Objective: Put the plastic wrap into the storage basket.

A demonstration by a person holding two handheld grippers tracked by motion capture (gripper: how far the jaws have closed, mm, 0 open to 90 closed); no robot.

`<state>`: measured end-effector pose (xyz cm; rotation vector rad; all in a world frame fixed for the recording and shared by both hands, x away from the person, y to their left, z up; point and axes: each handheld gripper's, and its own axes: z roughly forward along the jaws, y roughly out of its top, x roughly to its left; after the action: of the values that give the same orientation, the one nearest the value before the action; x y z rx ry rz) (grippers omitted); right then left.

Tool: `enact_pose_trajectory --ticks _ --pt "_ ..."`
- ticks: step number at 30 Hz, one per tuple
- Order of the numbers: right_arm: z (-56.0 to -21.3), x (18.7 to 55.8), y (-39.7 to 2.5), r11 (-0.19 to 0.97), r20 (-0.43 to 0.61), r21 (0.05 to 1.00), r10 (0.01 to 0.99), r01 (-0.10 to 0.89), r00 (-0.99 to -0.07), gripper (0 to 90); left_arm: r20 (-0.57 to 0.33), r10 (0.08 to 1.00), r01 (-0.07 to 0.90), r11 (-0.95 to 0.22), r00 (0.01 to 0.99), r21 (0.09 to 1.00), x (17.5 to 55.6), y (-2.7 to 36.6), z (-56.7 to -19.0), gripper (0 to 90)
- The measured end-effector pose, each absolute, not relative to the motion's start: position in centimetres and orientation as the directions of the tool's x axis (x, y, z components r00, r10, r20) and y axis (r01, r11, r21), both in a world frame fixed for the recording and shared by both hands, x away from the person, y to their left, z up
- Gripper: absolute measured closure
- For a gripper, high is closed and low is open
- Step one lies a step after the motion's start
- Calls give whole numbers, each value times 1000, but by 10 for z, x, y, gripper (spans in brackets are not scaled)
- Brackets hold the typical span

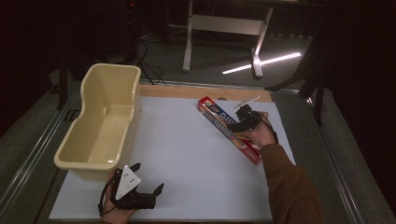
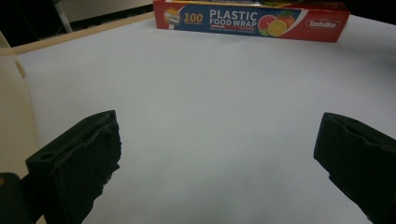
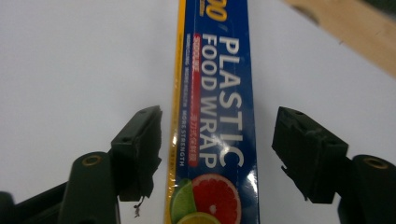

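Right gripper view is giving us the action: the right tool is hanging over the plastic food wrap box with its two black jaws spread wide, one on each long side of the carton, neither one touching it as far as I can tell. The box is running straight up between them, its blue lettered face looking at the camera and the citrus picture sitting low between the jaw bases. From the high view, that right tool is sitting over the middle stretch of the box, which is lying flat and slantwise on the far right part of the white bench, not far from the wooden edge strip. How is it going to handle? My read is a light, stiff cardboard carton, long and narrow, with a glossy skin that could be slippery under hard pads, and walls that could be crushing in under a heavy squeeze. Taking it across the narrow width near the middle of its length is looking like the sensible hold, so neither end is drooping. Over on the near left, the left tool is resting low by the bench's front edge, jaws apart and pinching nothing, just beside the cream plastic tub standing empty along the left side.
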<state>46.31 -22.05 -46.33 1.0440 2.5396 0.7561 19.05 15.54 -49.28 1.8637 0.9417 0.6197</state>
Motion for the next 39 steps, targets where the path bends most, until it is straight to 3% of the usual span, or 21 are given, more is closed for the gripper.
enact_pose_trajectory --ticks 8,16,24,29,34,39 --pt "-467 476 -210 649 -58 496 688 577 -723 281 24 814 350 -275 580 896 190 155 -493 10" --pt "-481 495 -200 745 -41 299 634 596 -772 327 18 813 354 -272 581 895 189 157 -493 10" --pt "-493 506 -196 718 29 276 659 639 -752 353 13 814 354 -267 581 896 188 157 -493 10" --pt "-492 507 -193 724 13 240 664 647 -748 381 15 811 355 -272 585 894 189 156 -494 10" --pt "-488 510 -178 736 -49 128 674 665 -737 406 14 812 354 -270 584 896 189 156 -493 10" --pt "-487 507 -176 706 -53 114 707 699 -706 416 13 816 354 -265 578 897 188 158 -493 10"
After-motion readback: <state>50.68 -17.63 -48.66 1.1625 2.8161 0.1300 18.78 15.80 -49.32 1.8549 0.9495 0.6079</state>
